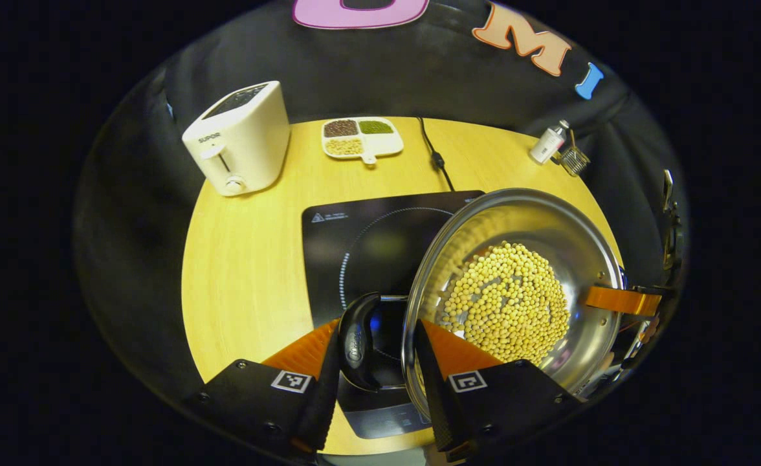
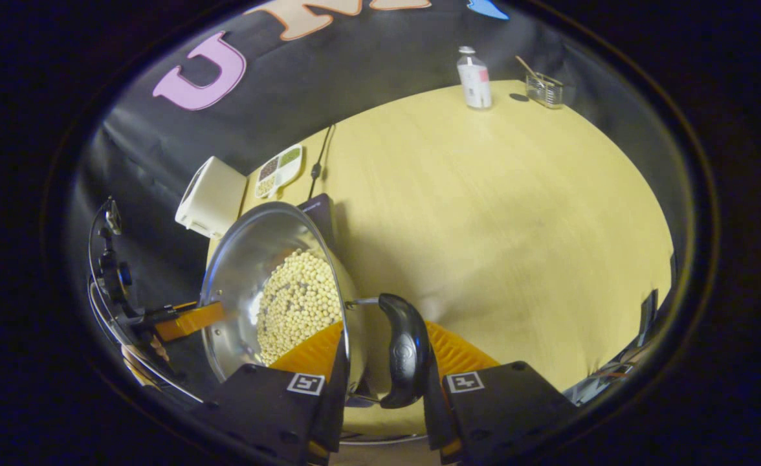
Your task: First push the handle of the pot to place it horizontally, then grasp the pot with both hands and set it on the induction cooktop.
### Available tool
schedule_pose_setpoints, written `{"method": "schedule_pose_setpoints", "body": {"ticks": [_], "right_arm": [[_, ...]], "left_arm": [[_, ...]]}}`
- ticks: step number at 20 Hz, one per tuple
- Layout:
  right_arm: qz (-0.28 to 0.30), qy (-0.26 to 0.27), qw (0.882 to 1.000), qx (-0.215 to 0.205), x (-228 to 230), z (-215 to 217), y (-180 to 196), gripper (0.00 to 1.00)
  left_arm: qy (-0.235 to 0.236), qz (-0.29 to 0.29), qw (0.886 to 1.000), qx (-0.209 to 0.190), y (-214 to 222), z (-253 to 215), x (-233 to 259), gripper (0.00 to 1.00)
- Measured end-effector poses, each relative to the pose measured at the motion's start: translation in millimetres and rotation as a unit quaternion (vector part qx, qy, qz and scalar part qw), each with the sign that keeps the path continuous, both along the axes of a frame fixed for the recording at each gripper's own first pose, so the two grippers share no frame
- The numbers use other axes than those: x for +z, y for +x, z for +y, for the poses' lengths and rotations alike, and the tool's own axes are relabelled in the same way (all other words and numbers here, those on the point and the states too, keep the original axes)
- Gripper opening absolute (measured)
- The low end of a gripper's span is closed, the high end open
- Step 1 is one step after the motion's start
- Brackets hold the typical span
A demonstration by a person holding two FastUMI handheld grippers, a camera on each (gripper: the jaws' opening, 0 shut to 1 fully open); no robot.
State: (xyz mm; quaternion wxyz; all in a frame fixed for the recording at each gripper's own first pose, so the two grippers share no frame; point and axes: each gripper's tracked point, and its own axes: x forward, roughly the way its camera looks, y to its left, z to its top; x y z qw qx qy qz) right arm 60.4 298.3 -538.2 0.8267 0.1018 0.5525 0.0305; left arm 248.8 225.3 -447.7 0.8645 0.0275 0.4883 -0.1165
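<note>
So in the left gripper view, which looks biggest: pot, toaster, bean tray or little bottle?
Largest to smallest, as they look:
1. pot, though it is nearest the camera
2. toaster
3. bean tray
4. little bottle

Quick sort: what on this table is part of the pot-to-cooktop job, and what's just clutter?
In the job:
pot holding soybeans
left handle
right handle
induction cooktop
left gripper
right gripper

Lying about:
toaster
divided dish of beans
bottle
small glass container
power cord
</note>
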Motion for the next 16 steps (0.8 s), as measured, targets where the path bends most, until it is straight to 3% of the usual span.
{"method": "schedule_pose_setpoints", "body": {"ticks": [7,16], "right_arm": [[-0.003,0.013,1.0,0.02,-12,30,24,0.54],[0.001,0.022,0.999,0.025,-27,39,40,0.54]], "left_arm": [[0.022,-0.028,0.999,0.035,14,29,3,0.62],[0.041,-0.028,0.997,0.05,25,41,-2,0.62]]}}
